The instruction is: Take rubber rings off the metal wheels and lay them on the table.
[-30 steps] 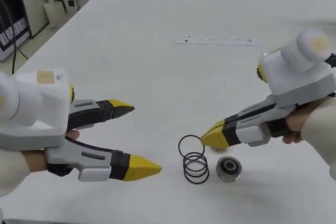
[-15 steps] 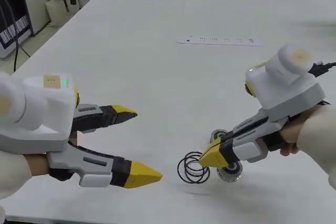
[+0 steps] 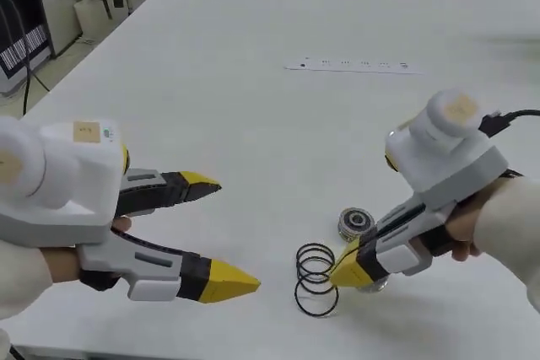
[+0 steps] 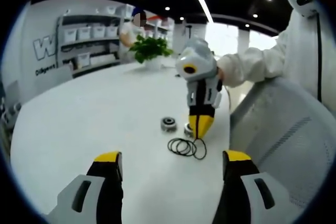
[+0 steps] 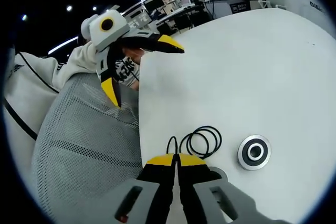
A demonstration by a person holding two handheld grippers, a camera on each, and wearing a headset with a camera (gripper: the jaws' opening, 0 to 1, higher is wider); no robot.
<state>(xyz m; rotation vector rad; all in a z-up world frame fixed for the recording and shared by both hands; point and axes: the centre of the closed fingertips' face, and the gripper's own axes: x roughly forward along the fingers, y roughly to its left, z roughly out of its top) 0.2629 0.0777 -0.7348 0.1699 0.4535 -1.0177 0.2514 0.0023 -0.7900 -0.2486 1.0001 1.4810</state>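
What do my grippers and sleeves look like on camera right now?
The left gripper and right gripper match: white and grey bodies, black jaws ending in pointed yellow tips. A tan sticker sits on top of each, and a black cable leaves the right one. The sleeves are off-white.

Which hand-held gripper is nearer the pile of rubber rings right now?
Right. The right hand-held gripper has its shut tips at the edge of the rubber rings. The left hand-held gripper hangs open, clearly apart, to their left in the head view.
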